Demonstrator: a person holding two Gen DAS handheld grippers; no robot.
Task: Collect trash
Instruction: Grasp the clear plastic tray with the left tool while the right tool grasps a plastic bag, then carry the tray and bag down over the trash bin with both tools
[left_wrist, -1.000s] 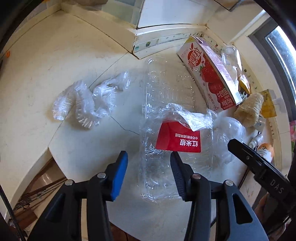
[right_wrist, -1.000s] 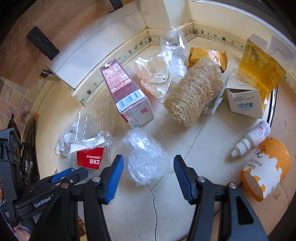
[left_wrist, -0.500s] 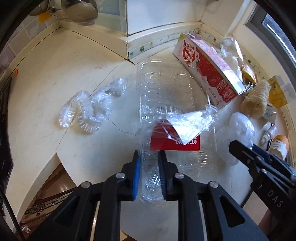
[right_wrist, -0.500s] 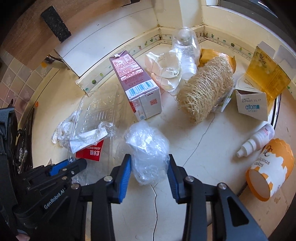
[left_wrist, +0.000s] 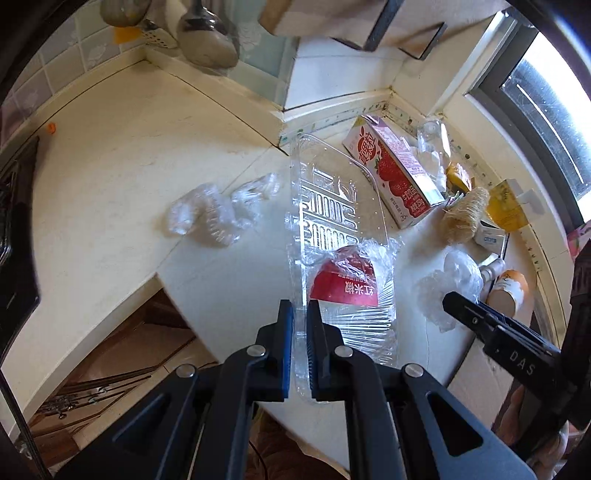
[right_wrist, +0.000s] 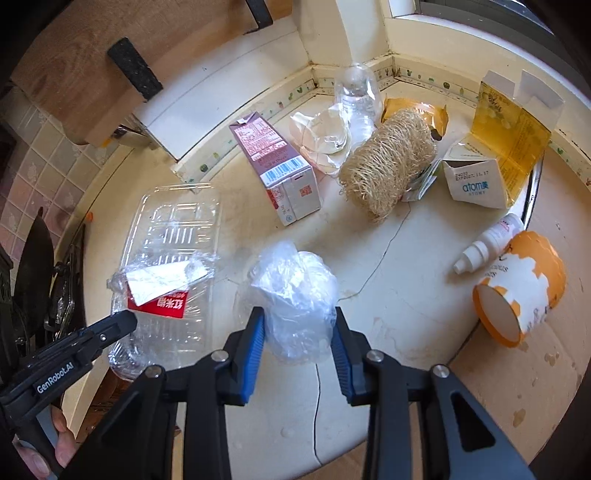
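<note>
My left gripper (left_wrist: 300, 314) is pinched tight on the near edge of the clear plastic clamshell tray (left_wrist: 334, 206), which stretches straight ahead of my fingers and tilts up from the countertop (left_wrist: 110, 177). Inside the tray, just beyond my fingertips and a little to the right, lies a red label (left_wrist: 345, 288) wrapped in crinkled film. Ahead and to the left of that gripper a crumpled clear wrapper (left_wrist: 218, 214) rests on the counter, apart from the tray.

My right gripper (right_wrist: 297, 325) is closed around a bunched clear plastic bag (right_wrist: 295, 291); both blue pads (right_wrist: 255, 347) press into its sides and the bag bulges up between them. To the left of this gripper I see the same tray with its red label, and the tip of my left gripper at its near end.

Beyond the bag, ahead of my right gripper, a milk carton (right_wrist: 280, 166) lies on its side, with a loofah (right_wrist: 388, 166) to its right. Farther right sit a white and yellow box (right_wrist: 491, 162), a small white bottle (right_wrist: 487, 240) and an orange paper cup (right_wrist: 521, 284) on its side.
</note>
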